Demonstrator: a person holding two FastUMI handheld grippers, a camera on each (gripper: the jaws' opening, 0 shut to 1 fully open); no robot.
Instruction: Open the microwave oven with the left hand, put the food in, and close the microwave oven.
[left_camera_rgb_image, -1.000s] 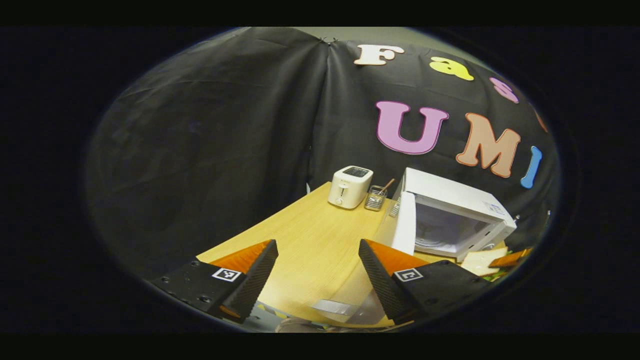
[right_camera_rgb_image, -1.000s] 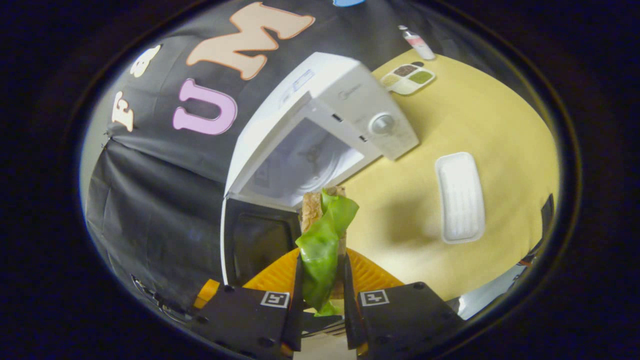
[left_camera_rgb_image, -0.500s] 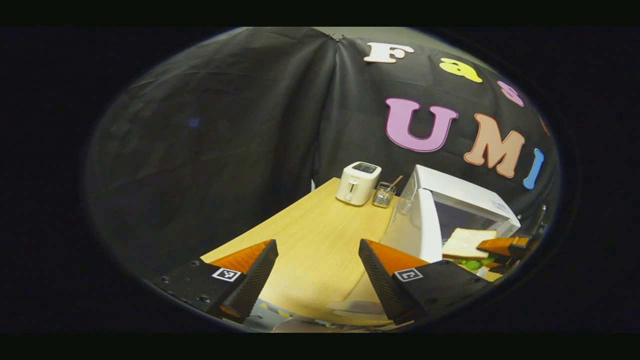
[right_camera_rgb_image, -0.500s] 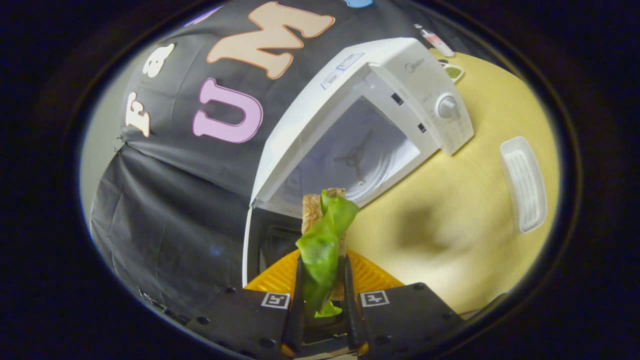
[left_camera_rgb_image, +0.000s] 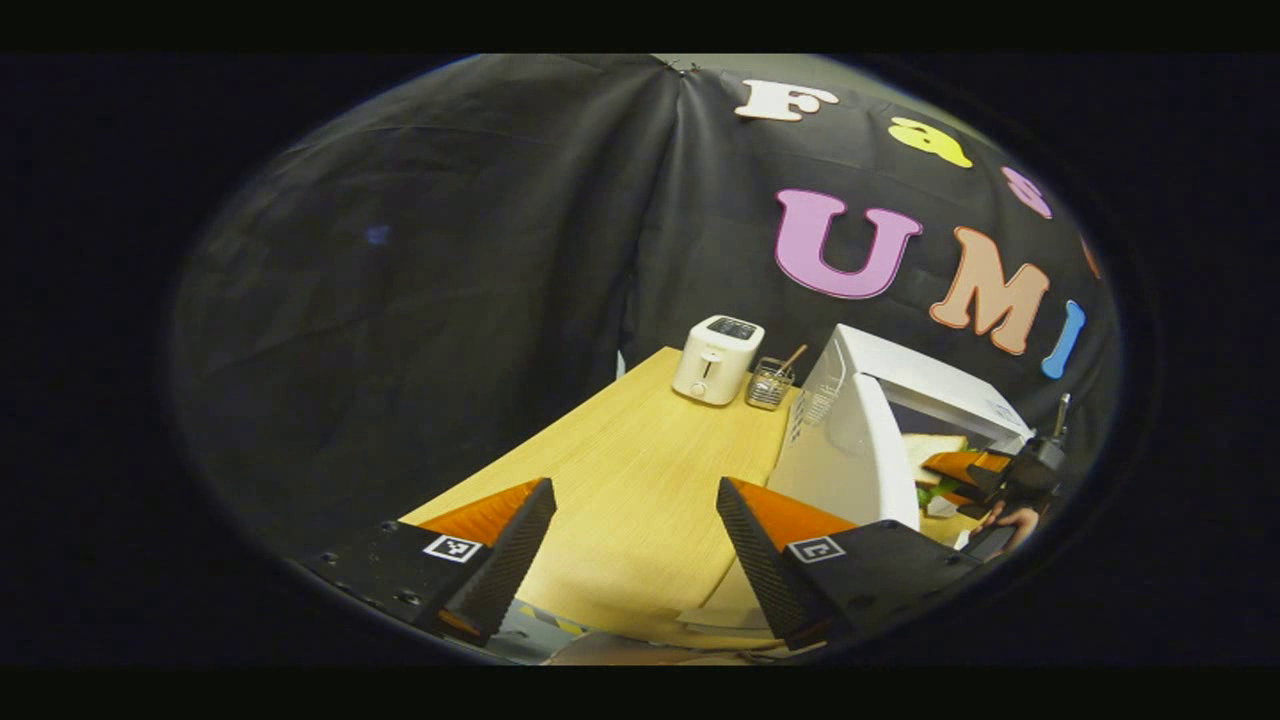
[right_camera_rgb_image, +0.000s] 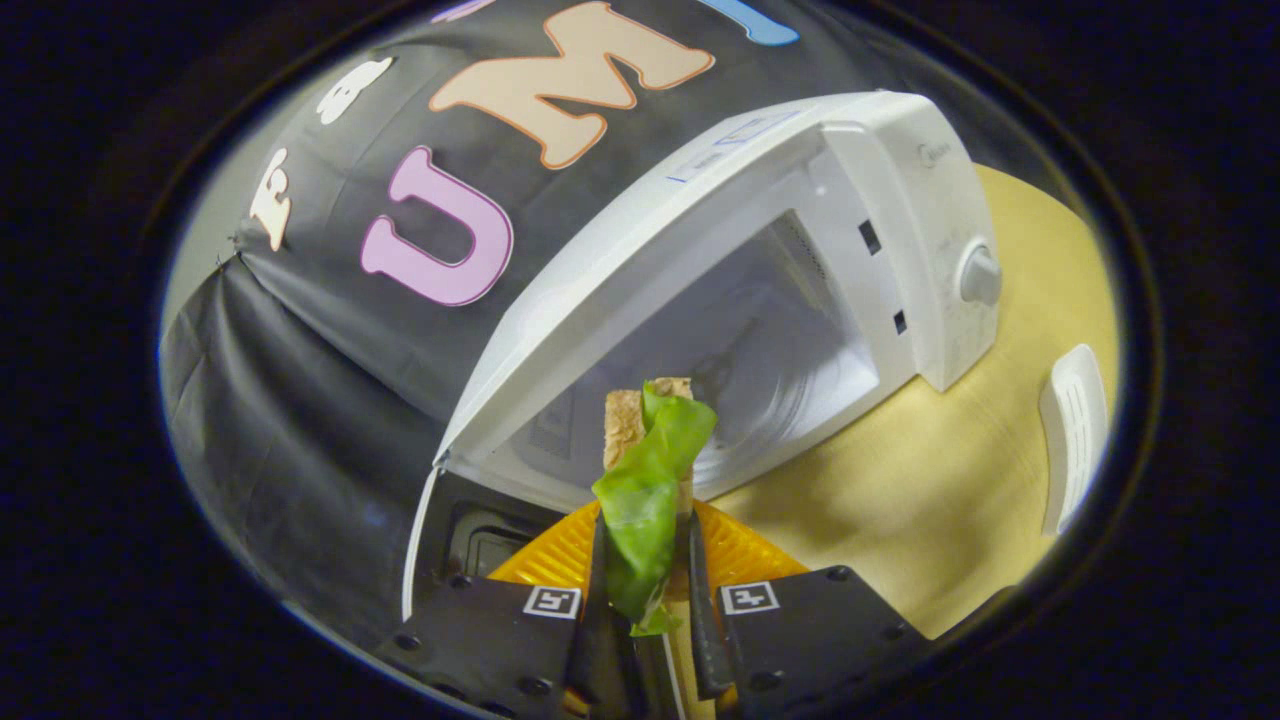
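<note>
Right hand-held gripper (right_camera_rgb_image: 645, 600), pinching the sandwich (right_camera_rgb_image: 645, 470), has closed in on the open microwave oven (right_camera_rgb_image: 760, 300); sandwich now at the cavity mouth, left hand-held gripper (left_camera_rgb_image: 630, 540) spread, idle over the bench (left_camera_rgb_image: 640, 470)

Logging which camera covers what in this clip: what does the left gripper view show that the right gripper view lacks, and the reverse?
Left gripper view: a toaster, a wire utensil holder, and the open left gripper.

Right gripper view: the microwave's dial and a white tray.

Both: the open microwave, the table, and the sandwich clamped in the right gripper.
</note>
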